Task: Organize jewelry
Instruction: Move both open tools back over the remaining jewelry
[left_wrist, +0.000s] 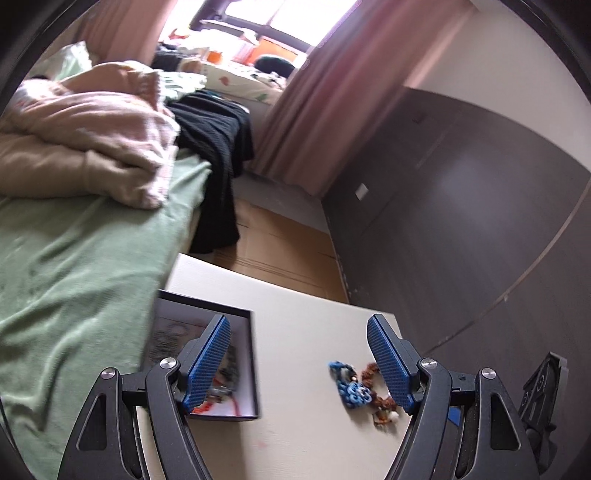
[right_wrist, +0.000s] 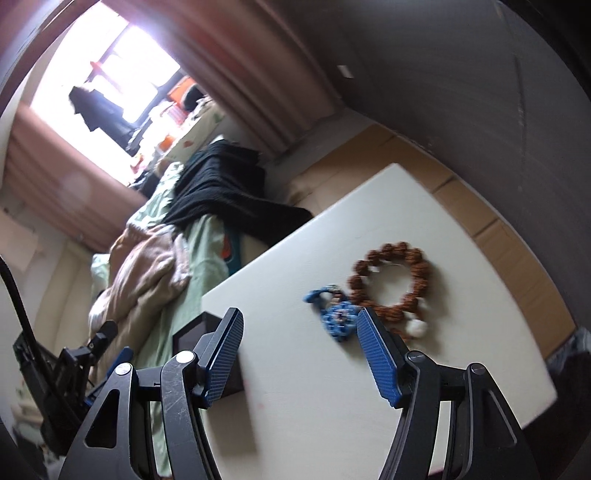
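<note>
A brown bead bracelet (right_wrist: 391, 284) with a white bead lies on the white table (right_wrist: 303, 406), and a blue knitted ornament (right_wrist: 338, 317) lies just left of it. In the left wrist view the blue ornament (left_wrist: 351, 387) and the brown bracelet (left_wrist: 380, 395) sit close to the right finger of my left gripper (left_wrist: 299, 332), which is open and holds nothing. A black-walled box (left_wrist: 243, 373) with small items inside stands at the table's left edge. My right gripper (right_wrist: 299, 325) is open with nothing between its fingers, hovering near the blue ornament and the black box (right_wrist: 201, 332).
A bed (left_wrist: 74, 266) with a green sheet, a pink blanket and black clothing runs along the table's left side. A dark wardrobe (left_wrist: 461, 206) stands at the right, wooden floor (left_wrist: 280, 251) beyond the table. The other gripper (right_wrist: 81, 362) shows at lower left in the right wrist view.
</note>
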